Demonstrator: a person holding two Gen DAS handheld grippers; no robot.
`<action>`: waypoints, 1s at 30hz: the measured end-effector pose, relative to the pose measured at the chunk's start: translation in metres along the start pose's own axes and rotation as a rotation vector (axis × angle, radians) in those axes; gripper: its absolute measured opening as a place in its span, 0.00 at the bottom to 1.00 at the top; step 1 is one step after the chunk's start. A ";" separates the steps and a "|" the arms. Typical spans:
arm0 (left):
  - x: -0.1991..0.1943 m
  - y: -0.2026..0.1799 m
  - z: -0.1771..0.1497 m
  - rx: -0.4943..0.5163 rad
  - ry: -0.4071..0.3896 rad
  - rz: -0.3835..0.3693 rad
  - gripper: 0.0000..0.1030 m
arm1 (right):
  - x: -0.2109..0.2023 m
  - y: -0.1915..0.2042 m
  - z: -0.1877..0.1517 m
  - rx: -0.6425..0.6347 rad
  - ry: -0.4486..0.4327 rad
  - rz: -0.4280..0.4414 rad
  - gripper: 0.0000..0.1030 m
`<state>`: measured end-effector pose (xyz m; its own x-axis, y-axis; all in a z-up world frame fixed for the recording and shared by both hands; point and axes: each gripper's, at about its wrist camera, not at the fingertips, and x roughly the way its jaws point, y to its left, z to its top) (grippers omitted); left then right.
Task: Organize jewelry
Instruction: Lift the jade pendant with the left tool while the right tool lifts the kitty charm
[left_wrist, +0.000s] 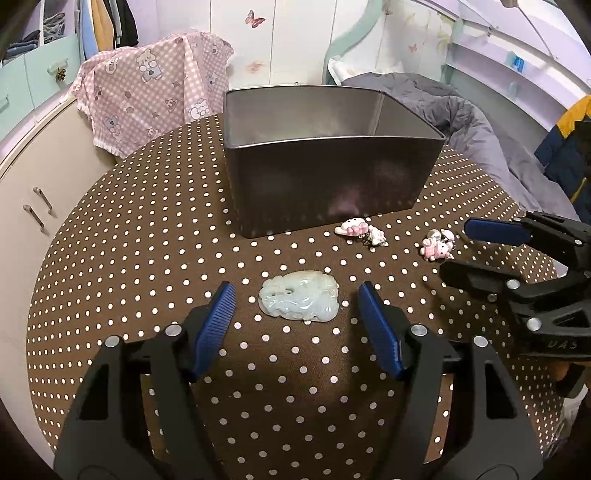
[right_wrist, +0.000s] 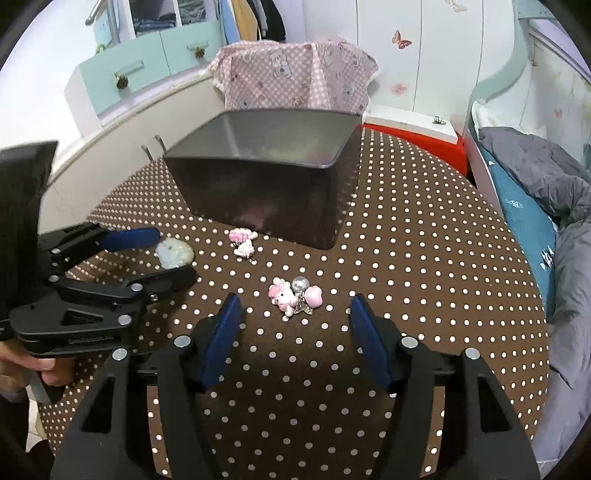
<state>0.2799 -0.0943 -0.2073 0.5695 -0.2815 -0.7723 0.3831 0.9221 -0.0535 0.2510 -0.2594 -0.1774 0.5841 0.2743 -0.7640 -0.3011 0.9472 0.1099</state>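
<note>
Left wrist: your left gripper (left_wrist: 295, 295) gapes around the jade pendant (left_wrist: 299, 297), lined up to pinch; right gripper (right_wrist: 293, 304) waits open, framing the pink charm (right_wrist: 293, 297).

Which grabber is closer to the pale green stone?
Left. The left gripper has its open fingers on either side of the pale green stone; the right gripper sits open by the pink charms.

Bench (left_wrist: 147, 258) — open dotted cloth left of the pendant (left_wrist: 298, 298); metal box (left_wrist: 332, 166) blocks the far side, two charm clusters (left_wrist: 362, 230) (left_wrist: 437, 245) lie near its front — gaps between them passable.
</note>
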 end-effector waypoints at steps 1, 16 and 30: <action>0.000 0.000 0.000 0.000 0.000 0.000 0.66 | -0.002 -0.001 0.000 -0.001 -0.008 0.003 0.57; -0.001 0.003 0.000 -0.011 -0.001 -0.013 0.66 | 0.010 -0.002 0.013 -0.028 0.000 0.096 0.41; 0.001 0.005 0.000 0.003 0.001 -0.016 0.66 | 0.023 0.001 0.017 -0.015 0.061 0.019 0.35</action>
<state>0.2824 -0.0901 -0.2081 0.5625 -0.2960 -0.7720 0.3942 0.9168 -0.0643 0.2767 -0.2495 -0.1837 0.5312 0.2809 -0.7993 -0.3235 0.9392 0.1151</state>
